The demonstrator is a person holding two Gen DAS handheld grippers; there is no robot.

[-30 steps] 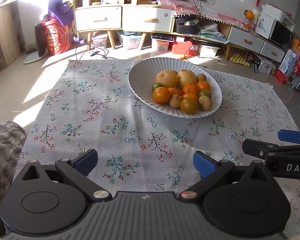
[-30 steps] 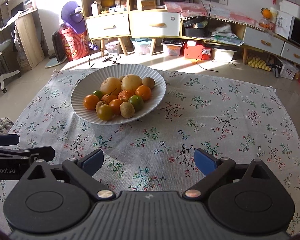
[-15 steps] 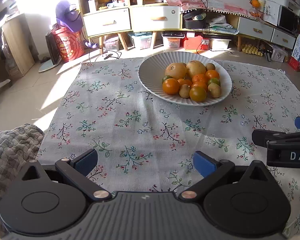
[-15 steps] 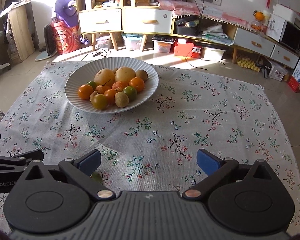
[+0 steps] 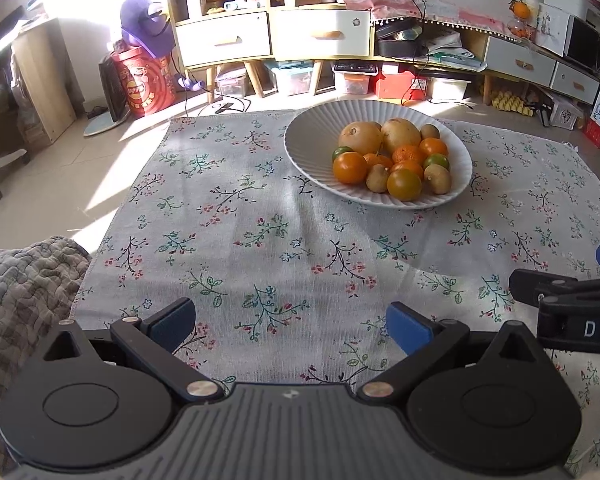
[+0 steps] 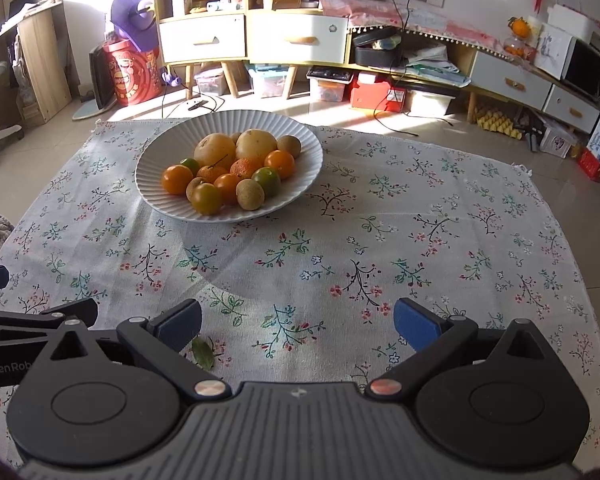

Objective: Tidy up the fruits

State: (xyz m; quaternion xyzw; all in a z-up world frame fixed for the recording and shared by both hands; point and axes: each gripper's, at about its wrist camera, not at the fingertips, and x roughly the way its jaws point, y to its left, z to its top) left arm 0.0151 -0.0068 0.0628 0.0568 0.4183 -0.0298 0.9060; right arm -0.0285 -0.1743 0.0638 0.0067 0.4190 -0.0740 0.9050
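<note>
Both tongs wide, empty: left [image 5: 291, 322], right [image 6: 298, 322] | plate [image 6: 308, 148] fruit [image 6: 228, 172] partly overlapping | leaf [image 6: 202, 354] half-hidden

Both fisheye views are taken from low over the near edge of the cloth [image 5: 260, 216], facing forward toward the cabinets [image 6: 252, 36]. In the left view the plate [image 5: 312, 136] is seen at 1 o'clock; in the right view it is seen at 11 o'clock. Plate, cloth and cabinets are shared; each gripper's tip is caught at the other view's side edge.
</note>
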